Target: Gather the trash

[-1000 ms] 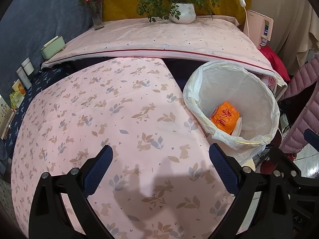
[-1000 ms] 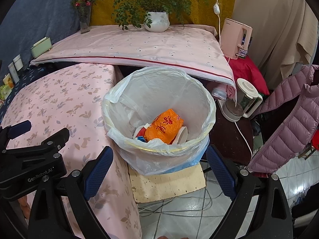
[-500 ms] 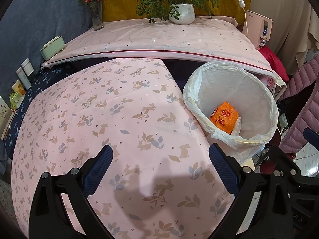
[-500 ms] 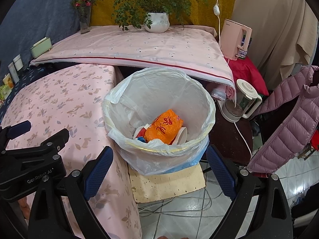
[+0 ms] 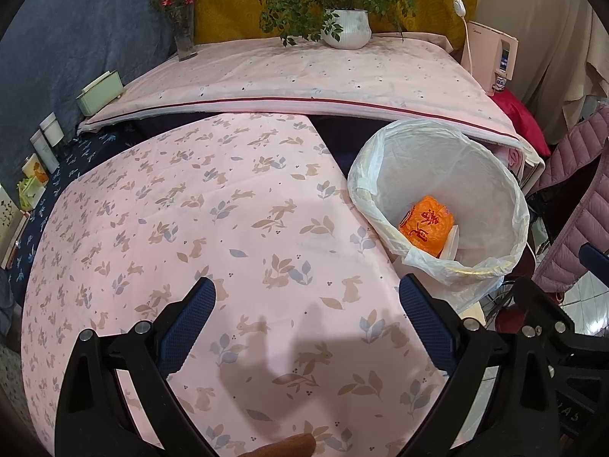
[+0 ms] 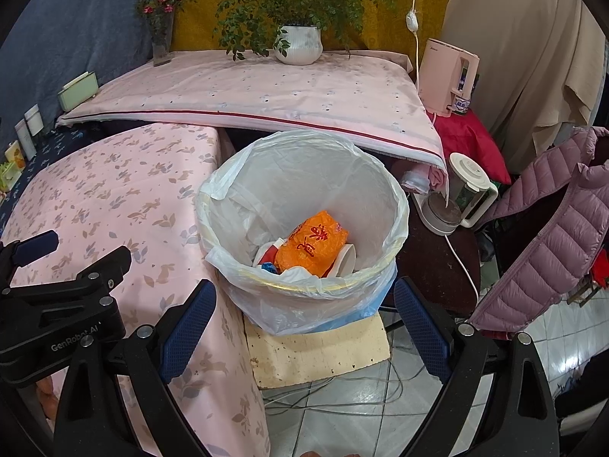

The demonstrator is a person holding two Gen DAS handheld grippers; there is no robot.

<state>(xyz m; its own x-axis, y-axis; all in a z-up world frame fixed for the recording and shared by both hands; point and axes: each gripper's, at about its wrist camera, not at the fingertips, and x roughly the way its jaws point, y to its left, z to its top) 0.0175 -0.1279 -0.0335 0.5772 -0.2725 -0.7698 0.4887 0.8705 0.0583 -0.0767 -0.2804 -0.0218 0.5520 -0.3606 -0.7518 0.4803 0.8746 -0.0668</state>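
Observation:
A trash bin lined with a white plastic bag [image 6: 304, 175] stands beside the table; it also shows in the left wrist view [image 5: 491, 175]. Inside lie an orange wrapper [image 6: 312, 243], also seen from the left [image 5: 428, 224], and white paper cups [image 6: 344, 261]. My left gripper [image 5: 306, 308] is open and empty, held over the pink rabbit-print tablecloth [image 5: 213, 221]. My right gripper [image 6: 304, 308] is open and empty, just in front of the bin. The left gripper's body [image 6: 57, 304] shows at the left of the right wrist view.
A raised pink-covered surface [image 6: 266, 91] behind holds a potted plant [image 6: 298, 43] and a flower vase [image 6: 161, 43]. A pink water dispenser [image 6: 449, 76], a kettle [image 6: 460, 194] and a purple puffer jacket [image 6: 548, 236] stand right of the bin. Cables lie on the tiled floor [image 6: 342, 411].

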